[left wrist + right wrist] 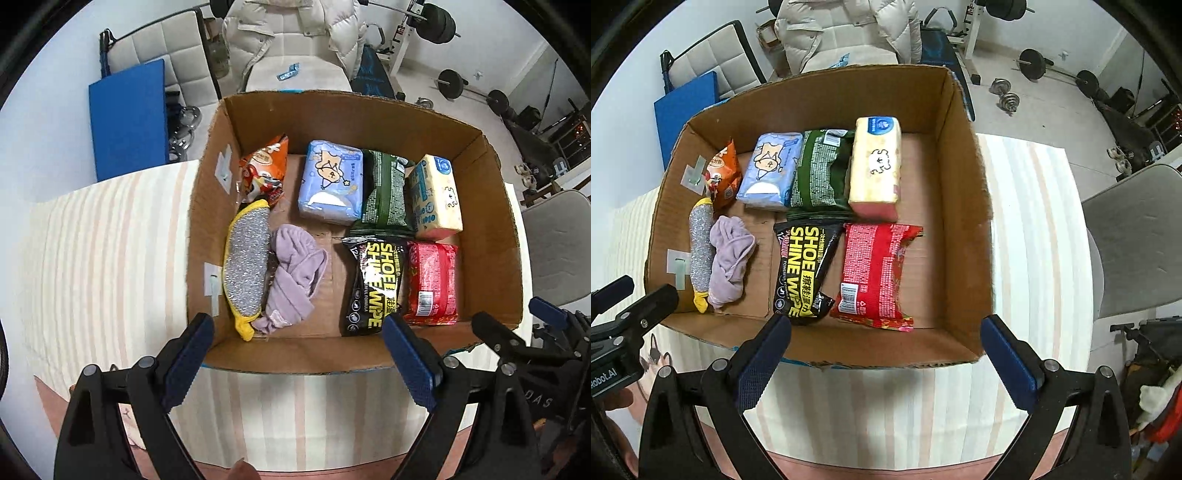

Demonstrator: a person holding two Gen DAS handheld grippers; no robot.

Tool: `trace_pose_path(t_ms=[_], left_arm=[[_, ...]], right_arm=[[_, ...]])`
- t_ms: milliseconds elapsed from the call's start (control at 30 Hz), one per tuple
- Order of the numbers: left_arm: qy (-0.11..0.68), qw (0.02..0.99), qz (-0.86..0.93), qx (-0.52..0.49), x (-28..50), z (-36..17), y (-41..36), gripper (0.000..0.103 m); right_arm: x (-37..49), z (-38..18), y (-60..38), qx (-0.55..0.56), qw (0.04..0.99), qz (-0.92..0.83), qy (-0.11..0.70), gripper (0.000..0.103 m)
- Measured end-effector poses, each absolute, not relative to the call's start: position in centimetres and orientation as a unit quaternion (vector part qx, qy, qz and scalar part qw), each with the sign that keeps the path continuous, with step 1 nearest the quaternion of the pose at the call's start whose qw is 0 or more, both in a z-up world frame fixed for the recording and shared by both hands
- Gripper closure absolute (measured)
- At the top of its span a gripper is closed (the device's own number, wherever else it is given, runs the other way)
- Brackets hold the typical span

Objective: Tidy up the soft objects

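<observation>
An open cardboard box (491,229) (964,221) stands on the striped table. Its back row holds an orange snack bag (264,173), a blue tissue pack (330,182), a green packet (386,192) and a yellow tissue pack (875,166). In front lie a silver-and-yellow scrub pad (245,262), a lilac cloth (293,277), a black shoe-wipe pack (805,266) and a red packet (875,269). My left gripper (299,347) hangs open above the box's near wall, holding nothing. My right gripper (884,332) is open and empty over the near wall, by the red packet.
The striped tablecloth (110,258) reaches left of the box and also right of it (1034,240). Behind are a chair with a white puffer jacket (291,33), a blue mat (127,118) and barbells (1034,64). A grey chair (1137,240) stands at the right.
</observation>
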State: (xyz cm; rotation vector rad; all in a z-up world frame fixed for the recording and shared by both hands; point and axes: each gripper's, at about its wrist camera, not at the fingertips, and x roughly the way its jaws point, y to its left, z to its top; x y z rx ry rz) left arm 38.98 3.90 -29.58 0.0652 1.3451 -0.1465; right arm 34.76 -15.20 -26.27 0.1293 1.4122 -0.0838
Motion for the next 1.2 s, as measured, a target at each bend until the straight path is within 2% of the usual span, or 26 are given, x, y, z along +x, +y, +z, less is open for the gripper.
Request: trace_pose_path(t_ms=[200, 733, 1200], left_arm=[[0.589, 0.806, -0.043, 0.038, 37.2, -26.4, 4.1, 0.01], [0.503, 0.864, -0.028, 0.015, 24.7, -13.3, 4.3, 0.01], [0.462, 0.886, -0.042, 0.027, 16.8, -6.9, 3.1, 0.01]], right_arm=[[33.3, -23.0, -15.3, 0.068, 0.777, -0.027, 0.625, 0.0], [20.4, -6.6, -15.4, 0.066, 0.848, -0.007, 0.525, 0.0], [12.0, 3.0, -15.7, 0.056, 0.886, 0.0, 0.46, 0.0]])
